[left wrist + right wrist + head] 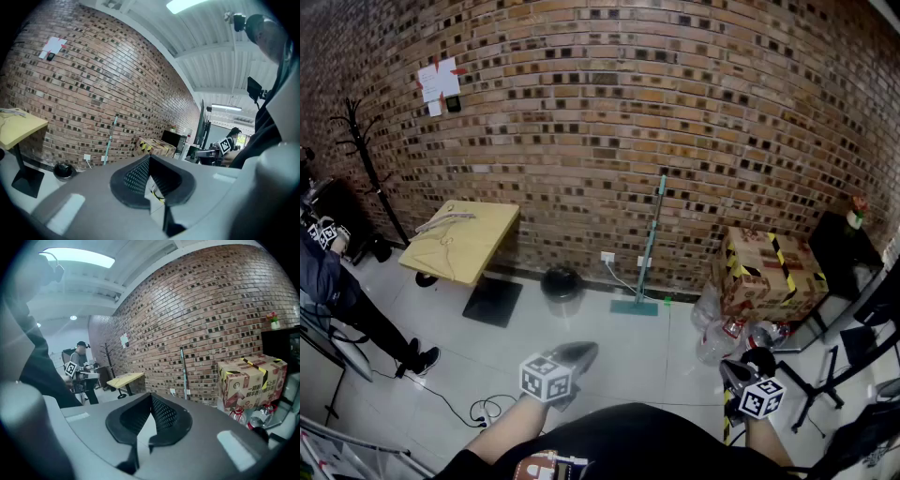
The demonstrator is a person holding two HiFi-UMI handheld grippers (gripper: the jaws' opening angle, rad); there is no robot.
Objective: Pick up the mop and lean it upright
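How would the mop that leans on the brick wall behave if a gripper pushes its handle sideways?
The mop would probably tip: its long thin handle only rests against the brick wall. Its flat head sits on glossy floor tiles, so it may slide. It looks slim, so likely light and stiff.

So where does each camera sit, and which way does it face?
Head view: on the person's head, looking steeply down at floor and brick wall; forearms, left gripper and right gripper show.
Left gripper view: on the left gripper, looking along its shut jaws toward the mop at the wall.
Right gripper view: on the right gripper, along its shut jaws, same wall.
Shared: all three see the mop and the cardboard box.
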